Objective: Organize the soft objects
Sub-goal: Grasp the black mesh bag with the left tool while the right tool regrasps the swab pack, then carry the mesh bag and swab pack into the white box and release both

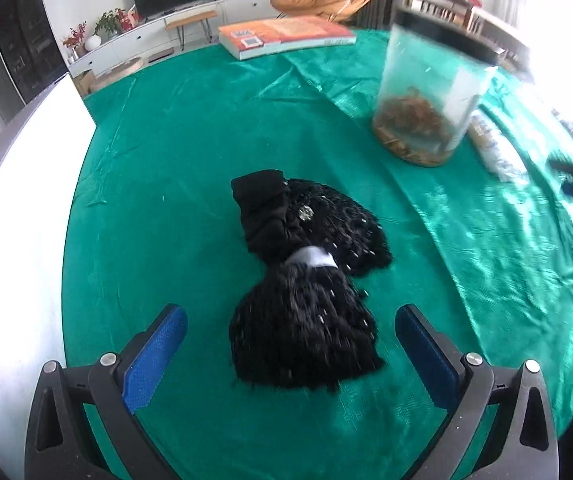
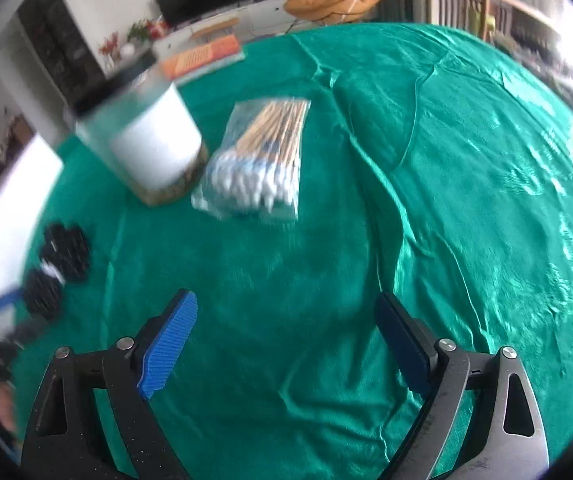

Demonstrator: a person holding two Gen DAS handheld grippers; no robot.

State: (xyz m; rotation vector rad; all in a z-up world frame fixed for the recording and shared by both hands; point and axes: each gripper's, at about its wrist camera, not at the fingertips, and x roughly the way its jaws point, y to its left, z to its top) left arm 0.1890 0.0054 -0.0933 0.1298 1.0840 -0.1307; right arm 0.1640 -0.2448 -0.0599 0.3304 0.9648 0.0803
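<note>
On a worktop [image 1: 206, 128] covered with a shiny green cloth, a black soft item [image 1: 306, 276], fuzzy and folded over itself with a small white label at its waist, lies flat just ahead of the left tool [image 1: 290, 344]. That tool's two blue-padded fingers [image 1: 154, 356] stand spread wide, one on each side of the near end of the black item, and do not press on it. The right tool [image 2: 286, 340] hangs over bare green cloth well to the right, its jaws likewise spread wide and holding nothing. In the right view, the black soft item [image 2: 62, 264] shows small at the far left. Beyond it stands a clear plastic jar [image 1: 430, 92] with a dark lid and brownish contents at the bottom, and just beside the jar lies a clear bag of cotton swabs [image 2: 258, 160] with wooden sticks. A thick book [image 1: 282, 36] with an orange cover lies at the far edge of the worktop. Judging by the layout, the black item looks bundled and neither tool grips it, so the step in hand seems to be between grasps. The next move likely calls for lowering one open tool squarely over a soft item and closing gently, deep enough that the loose fabric does not slip out.
</note>
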